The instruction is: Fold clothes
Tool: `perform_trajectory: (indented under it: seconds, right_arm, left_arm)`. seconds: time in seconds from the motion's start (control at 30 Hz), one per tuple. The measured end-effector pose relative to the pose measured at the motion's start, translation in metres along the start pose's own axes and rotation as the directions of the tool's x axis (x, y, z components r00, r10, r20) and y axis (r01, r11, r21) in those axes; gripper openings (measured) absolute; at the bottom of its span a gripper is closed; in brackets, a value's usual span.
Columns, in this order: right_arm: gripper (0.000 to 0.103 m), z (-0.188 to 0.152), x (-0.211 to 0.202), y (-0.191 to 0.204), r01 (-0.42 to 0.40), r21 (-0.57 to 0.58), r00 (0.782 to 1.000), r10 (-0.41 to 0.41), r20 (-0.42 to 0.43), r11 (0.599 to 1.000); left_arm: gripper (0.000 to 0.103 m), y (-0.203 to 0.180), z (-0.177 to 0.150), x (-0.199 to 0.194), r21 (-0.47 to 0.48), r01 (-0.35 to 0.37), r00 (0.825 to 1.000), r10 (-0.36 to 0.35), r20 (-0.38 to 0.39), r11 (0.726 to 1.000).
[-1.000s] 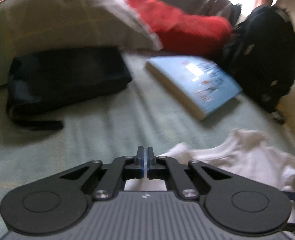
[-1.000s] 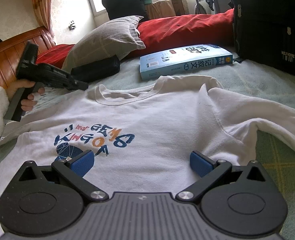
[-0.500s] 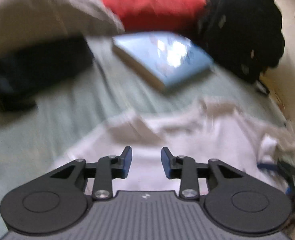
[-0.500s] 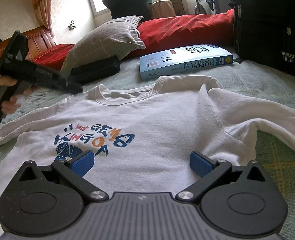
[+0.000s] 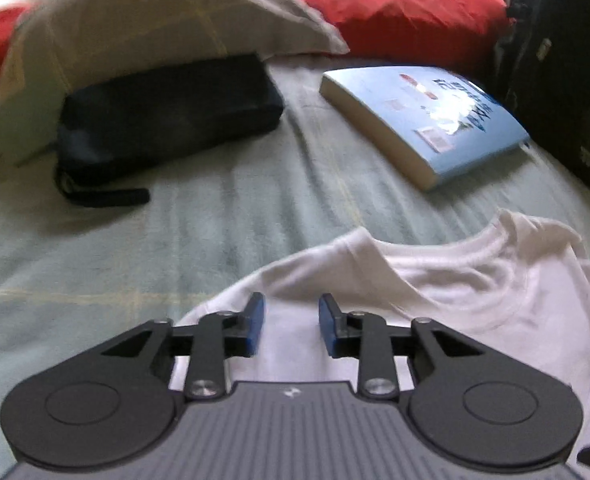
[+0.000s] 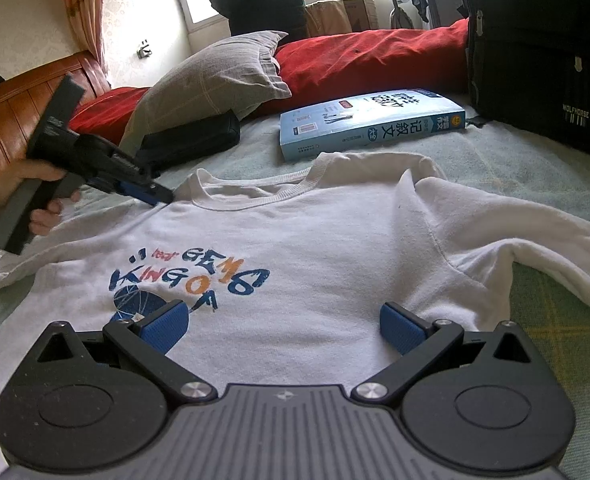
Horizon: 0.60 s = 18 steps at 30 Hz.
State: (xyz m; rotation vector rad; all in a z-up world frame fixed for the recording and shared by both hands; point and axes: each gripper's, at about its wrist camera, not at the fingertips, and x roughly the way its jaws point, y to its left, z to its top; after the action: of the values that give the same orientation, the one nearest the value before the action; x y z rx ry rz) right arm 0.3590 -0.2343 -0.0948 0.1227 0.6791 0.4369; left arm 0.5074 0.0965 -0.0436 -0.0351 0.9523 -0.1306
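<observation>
A white long-sleeved sweatshirt lies face up and spread flat on a pale green bedsheet, filling the middle of the right wrist view; its printed blue and orange lettering sits at lower left of centre, and one sleeve runs off toward the right edge.

The right gripper hovers low over the sweatshirt's lower chest, its blue-padded fingers spread wide with nothing between them.

The left gripper, held by a hand at the left edge, points its tips at the shoulder just beside the ribbed collar. In the left wrist view the left gripper has its fingers parted with a clear gap, white fabric showing beneath them; whether they touch the cloth cannot be told.

Beyond the collar, a blue book lies on the sheet at upper centre. A dark pouch rests left of it, against a grey pillow. A red quilt stretches behind, and a black backpack stands at upper right.
</observation>
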Motion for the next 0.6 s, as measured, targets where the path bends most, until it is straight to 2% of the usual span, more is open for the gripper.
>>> perform_trajectory:
  seconds: [0.1, 0.13, 0.17, 0.23, 0.27, 0.3, 0.4, 0.5, 0.6]
  right_arm:
    - [0.103, 0.004, -0.008, 0.003, 0.008, 0.012, 1.000, -0.008, -0.010, 1.000]
    - [0.103, 0.004, -0.008, 0.002, 0.006, 0.017, 1.000, -0.006, -0.010, 1.000]
    - [0.103, 0.003, -0.008, 0.001, 0.004, 0.022, 1.000, -0.004, -0.010, 1.000]
    - [0.103, 0.003, -0.008, -0.001, 0.000, 0.031, 1.000, 0.001, -0.011, 1.000]
    - [0.103, 0.003, -0.009, -0.002, -0.003, 0.036, 1.000, 0.003, -0.011, 0.999]
    - [0.103, 0.003, -0.009, -0.003, -0.005, 0.041, 1.000, 0.005, -0.011, 0.999]
    - [0.103, 0.003, -0.009, -0.005, -0.011, 0.056, 1.000, 0.012, -0.011, 0.998]
    - [0.103, 0.003, -0.009, -0.008, -0.018, 0.070, 1.000, 0.019, -0.011, 0.997]
    - [0.103, 0.002, -0.009, -0.009, -0.020, 0.069, 1.000, 0.021, -0.007, 0.997]
  left_arm:
    - [0.047, -0.028, -0.019, -0.028, 0.068, 0.096, 0.995, -0.097, 0.018, 0.993]
    - [0.054, -0.039, -0.025, -0.035, 0.092, 0.137, 0.990, -0.139, 0.017, 0.986]
    - [0.060, -0.051, -0.031, -0.040, 0.117, 0.183, 0.983, -0.185, 0.003, 0.976]
    - [0.062, -0.071, -0.041, -0.033, 0.153, 0.247, 0.969, -0.241, -0.059, 0.957]
    - [0.062, -0.079, -0.043, -0.026, 0.171, 0.246, 0.969, -0.234, -0.083, 0.954]
    - [0.062, -0.086, -0.044, -0.017, 0.192, 0.214, 0.975, -0.199, -0.096, 0.958]
    - [0.065, -0.087, -0.035, 0.006, 0.187, 0.138, 0.990, -0.129, -0.056, 0.973]
    - [0.066, -0.072, -0.009, 0.031, 0.100, 0.079, 0.997, -0.079, -0.001, 0.992]
    - [0.070, -0.057, 0.008, 0.046, 0.041, 0.015, 0.998, -0.017, 0.053, 0.999]
